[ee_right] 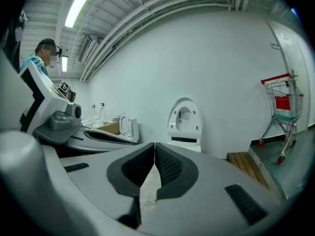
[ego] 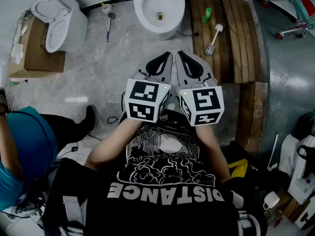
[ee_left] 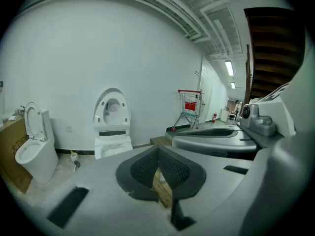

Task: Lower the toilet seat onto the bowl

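Observation:
The white toilet (ego: 158,9) stands against the far wall, straight ahead of me. Its seat and lid (ee_left: 112,109) are raised upright against the wall above the open bowl (ee_left: 113,145); the seat (ee_right: 185,119) also shows in the right gripper view. My left gripper (ego: 167,55) and right gripper (ego: 179,54) are held side by side in front of my chest, well short of the toilet, pointing toward it. Both are shut with nothing between the pads (ee_left: 142,168) (ee_right: 170,163).
A second toilet (ego: 56,21) with a cardboard box (ego: 34,48) stands at far left. A toilet brush (ego: 109,23) lies left of the bowl. A wooden platform (ego: 231,33) with a green bottle (ego: 207,14) lies right, a shopping cart (ego: 300,9) beyond. A person in teal (ego: 19,146) stands at left.

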